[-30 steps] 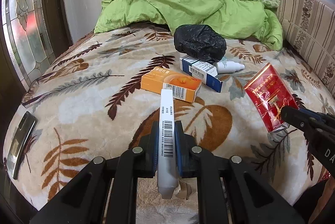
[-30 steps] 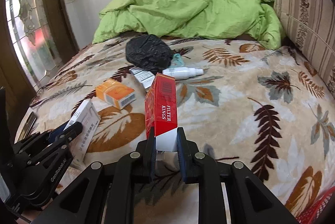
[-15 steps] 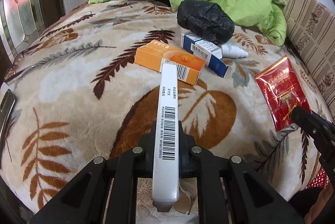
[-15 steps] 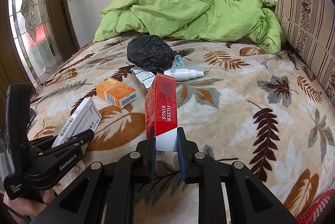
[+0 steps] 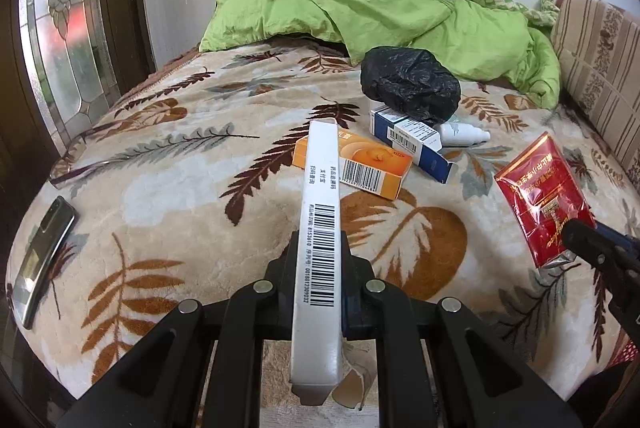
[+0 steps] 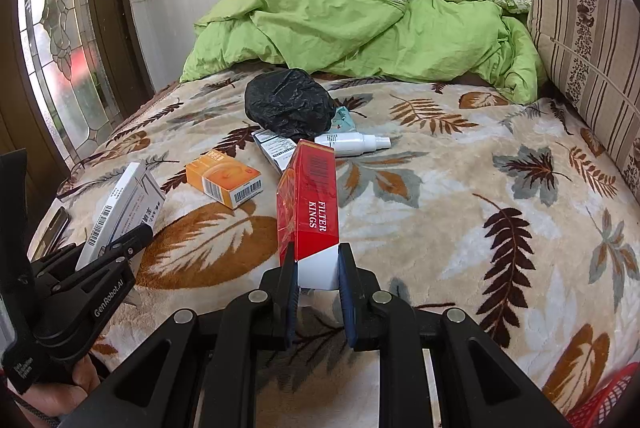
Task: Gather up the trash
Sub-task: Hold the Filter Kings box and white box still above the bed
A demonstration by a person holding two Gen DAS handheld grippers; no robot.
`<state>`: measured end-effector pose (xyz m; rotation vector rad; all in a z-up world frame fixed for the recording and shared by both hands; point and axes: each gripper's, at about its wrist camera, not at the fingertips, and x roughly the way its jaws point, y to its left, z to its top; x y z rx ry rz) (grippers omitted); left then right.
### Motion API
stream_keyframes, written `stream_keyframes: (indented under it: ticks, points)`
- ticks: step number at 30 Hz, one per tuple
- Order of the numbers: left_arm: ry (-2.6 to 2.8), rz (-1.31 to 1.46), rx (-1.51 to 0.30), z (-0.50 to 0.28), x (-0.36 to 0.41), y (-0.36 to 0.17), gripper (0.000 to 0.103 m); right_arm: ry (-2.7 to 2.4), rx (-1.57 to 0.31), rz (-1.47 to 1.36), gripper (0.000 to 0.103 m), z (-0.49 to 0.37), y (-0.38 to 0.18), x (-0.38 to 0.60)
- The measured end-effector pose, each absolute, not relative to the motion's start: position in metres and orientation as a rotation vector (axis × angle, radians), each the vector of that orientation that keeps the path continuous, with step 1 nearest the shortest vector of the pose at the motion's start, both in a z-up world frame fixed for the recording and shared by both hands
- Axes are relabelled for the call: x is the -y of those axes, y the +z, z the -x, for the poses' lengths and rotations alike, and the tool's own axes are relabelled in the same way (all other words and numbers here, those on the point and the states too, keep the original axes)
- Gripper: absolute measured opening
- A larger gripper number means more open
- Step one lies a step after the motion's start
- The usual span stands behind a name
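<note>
My left gripper (image 5: 318, 268) is shut on a long white box (image 5: 319, 228) with barcodes, held above the leaf-patterned blanket. In the right wrist view the same white box (image 6: 120, 208) and left gripper (image 6: 132, 240) show at the left edge. My right gripper (image 6: 316, 268) is shut on a red cigarette pack (image 6: 310, 204), which also appears as a red pack (image 5: 542, 196) in the left wrist view. On the bed lie an orange box (image 5: 356, 164), a blue and white box (image 5: 412, 140), a white spray bottle (image 6: 352, 142) and a crumpled black bag (image 6: 290, 104).
A green quilt (image 6: 360, 20) is heaped at the bed's head. A striped cushion (image 6: 588, 40) lines the right side. A dark phone (image 5: 44, 256) lies near the bed's left edge. A red mesh basket (image 6: 604, 404) shows at bottom right. A stained-glass door (image 5: 68, 20) stands left.
The left gripper's view tilted down and back up while it kept hold of the white box. The right gripper and its red pack stayed put.
</note>
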<state>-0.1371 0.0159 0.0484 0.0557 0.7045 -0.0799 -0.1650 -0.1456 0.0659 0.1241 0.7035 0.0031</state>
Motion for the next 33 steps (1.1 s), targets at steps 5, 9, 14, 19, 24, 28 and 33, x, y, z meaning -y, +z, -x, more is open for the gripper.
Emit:
stream_keyframes:
  ticks: [5,9,14,19,24,28,33]
  points:
    - [-0.082,-0.070,-0.702,0.1365,-0.0141,0.0461,0.013,0.003,-0.707,-0.123,0.019,0.1646,0.0655,0.1443]
    - [-0.084,-0.073,-0.706,0.1357,-0.0134,0.0448,0.013,0.005,-0.710,-0.115,0.019,0.1641,0.0642,0.1443]
    - [-0.086,-0.075,-0.707,0.1352,-0.0123,0.0439,0.013,0.006,-0.714,-0.111,0.019,0.1628,0.0634,0.1433]
    - [-0.086,-0.075,-0.707,0.1351,-0.0118,0.0434,0.013,0.005,-0.715,-0.110,0.019,0.1626,0.0631,0.1428]
    - [-0.085,-0.074,-0.707,0.1354,-0.0116,0.0437,0.013,0.005,-0.717,-0.109,0.019,0.1624,0.0627,0.1425]
    - [-0.086,-0.075,-0.707,0.1351,-0.0113,0.0434,0.013,0.005,-0.717,-0.108,0.019,0.1623,0.0614,0.1435]
    - [-0.085,-0.075,-0.707,0.1356,-0.0111,0.0437,0.013,0.002,-0.717,-0.109,0.019,0.1623,0.0604,0.1448]
